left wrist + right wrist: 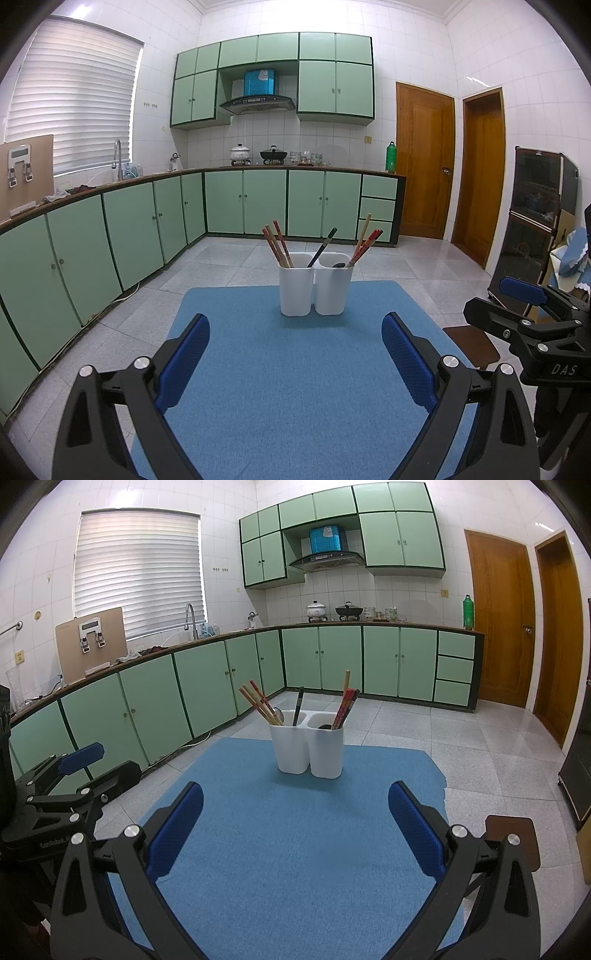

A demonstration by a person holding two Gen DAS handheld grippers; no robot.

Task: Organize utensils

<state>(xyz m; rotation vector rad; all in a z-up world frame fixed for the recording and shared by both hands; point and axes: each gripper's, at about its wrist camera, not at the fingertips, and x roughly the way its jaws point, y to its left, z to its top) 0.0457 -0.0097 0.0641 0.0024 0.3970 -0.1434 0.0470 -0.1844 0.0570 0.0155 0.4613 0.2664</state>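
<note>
Both my left gripper (pixel 295 332) and right gripper (pixel 295 803) wide apart, empty; spoons half-hidden inside the white holder (pixel 314 291).

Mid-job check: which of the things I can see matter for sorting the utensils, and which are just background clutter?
For the job:
- white twin-cup holder on the blue mat
- chopsticks in its left cup
- red chopsticks in its right cup
- dark-handled utensil
- left gripper and right gripper, jaws open, empty

Lying about:
- green bottle on the counter
- pots on the stove
- brown stool
</note>
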